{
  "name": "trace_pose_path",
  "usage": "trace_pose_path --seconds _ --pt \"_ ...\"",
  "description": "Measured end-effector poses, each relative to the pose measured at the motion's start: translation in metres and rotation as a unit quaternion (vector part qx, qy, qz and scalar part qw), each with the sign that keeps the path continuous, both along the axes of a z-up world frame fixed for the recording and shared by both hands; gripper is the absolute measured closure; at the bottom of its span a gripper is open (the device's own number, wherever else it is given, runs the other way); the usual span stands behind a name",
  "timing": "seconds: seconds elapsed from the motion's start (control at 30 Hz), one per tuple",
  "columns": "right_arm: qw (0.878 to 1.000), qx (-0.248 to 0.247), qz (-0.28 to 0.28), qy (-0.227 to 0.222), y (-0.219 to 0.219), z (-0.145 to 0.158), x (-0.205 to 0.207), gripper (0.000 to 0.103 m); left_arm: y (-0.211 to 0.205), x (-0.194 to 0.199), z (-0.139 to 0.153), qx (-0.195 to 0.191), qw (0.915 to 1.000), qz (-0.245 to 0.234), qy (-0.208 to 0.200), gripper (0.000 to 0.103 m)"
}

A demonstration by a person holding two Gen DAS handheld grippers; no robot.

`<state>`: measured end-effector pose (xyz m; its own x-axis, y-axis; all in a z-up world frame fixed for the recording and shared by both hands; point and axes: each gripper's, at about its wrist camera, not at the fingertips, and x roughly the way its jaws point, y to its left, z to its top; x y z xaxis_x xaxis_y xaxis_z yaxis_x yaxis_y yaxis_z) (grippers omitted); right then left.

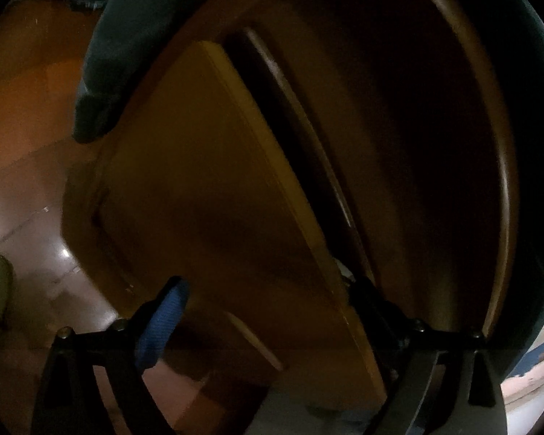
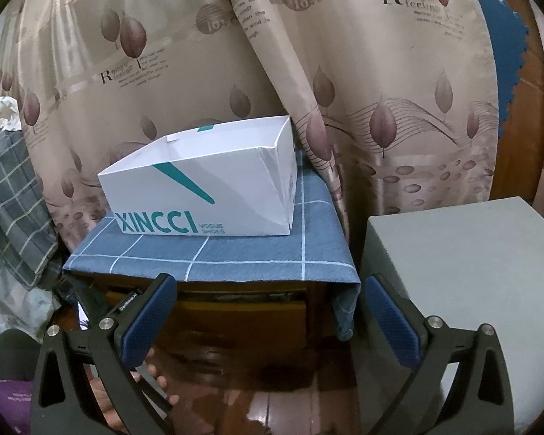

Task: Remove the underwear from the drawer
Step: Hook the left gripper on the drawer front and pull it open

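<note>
While we are looking along the right gripper [image 2: 268, 311], its two blue-padded fingers [image 2: 150, 311] are standing wide apart with nothing between them, aimed at the wooden nightstand [image 2: 235, 319] at twelve o'clock. We are seeing a blue checked cloth [image 2: 235, 253] draping over the nightstand's top, its front hem hanging just above the drawer [image 2: 214, 313], whose front is sitting slightly out so that a thin dark slit is showing under the cloth. A white shoe box [image 2: 199, 188] is resting on the cloth, its open top rim facing up, with a leaf-patterned curtain [image 2: 380, 90] hanging close behind it. At three o'clock a grey block [image 2: 464, 272] is crowding the nightstand's right edge, leaving only a narrow gap; at nine o'clock plaid bedding [image 2: 11, 195] is pressing in. Glossy floor [image 2: 272, 398] is lying open between us and the drawer front. We are not seeing any underwear; the drawer's inside is hidden. In the dim left view, the left gripper [image 1: 268, 297] is spreading wide across the drawer front [image 1: 214, 195], one blue pad [image 1: 163, 322] at seven o'clock and the other finger [image 1: 366, 293] at the front's top edge beside the dark opening.
</note>
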<state>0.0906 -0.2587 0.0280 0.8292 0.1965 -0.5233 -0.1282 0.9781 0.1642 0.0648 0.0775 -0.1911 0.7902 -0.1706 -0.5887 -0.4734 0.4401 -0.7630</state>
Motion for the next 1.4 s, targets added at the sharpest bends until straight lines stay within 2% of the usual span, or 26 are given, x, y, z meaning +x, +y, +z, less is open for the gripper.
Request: trace_pose_path --seconds 0.03,0.13,0.2,0.3,0.4,0.47,0.53,0.77,0.87,0.97,1.03,1.2,1.3,1.4 --pt "1.0 0.002 0.001 0.001 0.0 0.0 0.0 0.0 -0.002 0.002 0.001 0.004 1.0 0.005 0.006 0.001" --pt "1.0 0.008 0.003 0.004 -0.001 -0.002 0.002 0.0 -0.001 0.002 -0.01 -0.026 0.9994 0.021 0.009 0.0" --pt "1.0 0.01 0.005 0.005 -0.001 -0.002 0.002 0.0 0.001 0.004 -0.016 -0.03 0.9992 0.026 0.011 0.0" --pt "1.0 0.014 0.009 0.006 -0.001 -0.003 0.002 0.0 0.013 0.009 -0.032 -0.08 0.9962 0.032 0.016 0.0" --pt "1.0 0.018 0.012 0.009 -0.001 -0.004 0.003 0.0 0.012 0.007 -0.028 -0.063 0.9977 0.024 0.008 0.0" --pt "1.0 0.022 0.014 0.01 -0.001 -0.004 0.003 0.0 0.008 0.006 -0.025 -0.049 0.9985 0.02 0.016 0.0" --pt "1.0 0.023 0.016 0.011 -0.001 -0.004 0.003 0.0 0.005 0.011 -0.008 -0.031 0.9989 0.014 0.032 0.0" --pt "0.999 0.038 0.022 0.016 -0.004 -0.006 0.003 0.0 0.007 0.019 -0.015 -0.035 0.9974 -0.014 0.062 0.0" --pt "0.999 0.041 0.024 0.018 -0.005 -0.007 0.003 0.0 0.008 0.012 -0.008 -0.068 0.9934 -0.014 0.091 0.0" --pt "0.999 0.043 0.024 0.018 -0.005 -0.007 0.003 0.0 0.007 0.007 -0.001 -0.062 0.9934 -0.03 0.092 0.0" --pt "0.999 0.045 0.024 0.017 -0.005 -0.007 0.003 0.0 0.004 -0.003 0.004 -0.072 0.9917 -0.031 0.102 0.0" --pt "0.998 0.051 0.024 0.017 -0.006 -0.008 0.001 0.0 0.002 -0.025 -0.001 -0.042 0.9916 -0.041 0.115 0.0" --pt "0.998 0.057 0.025 0.019 -0.007 -0.008 0.001 0.0 -0.003 -0.018 0.004 -0.024 0.992 -0.039 0.118 0.0" --pt "0.998 0.056 0.027 0.019 -0.008 -0.008 0.0 0.0 -0.003 -0.01 0.002 -0.04 0.9897 -0.026 0.135 0.001"
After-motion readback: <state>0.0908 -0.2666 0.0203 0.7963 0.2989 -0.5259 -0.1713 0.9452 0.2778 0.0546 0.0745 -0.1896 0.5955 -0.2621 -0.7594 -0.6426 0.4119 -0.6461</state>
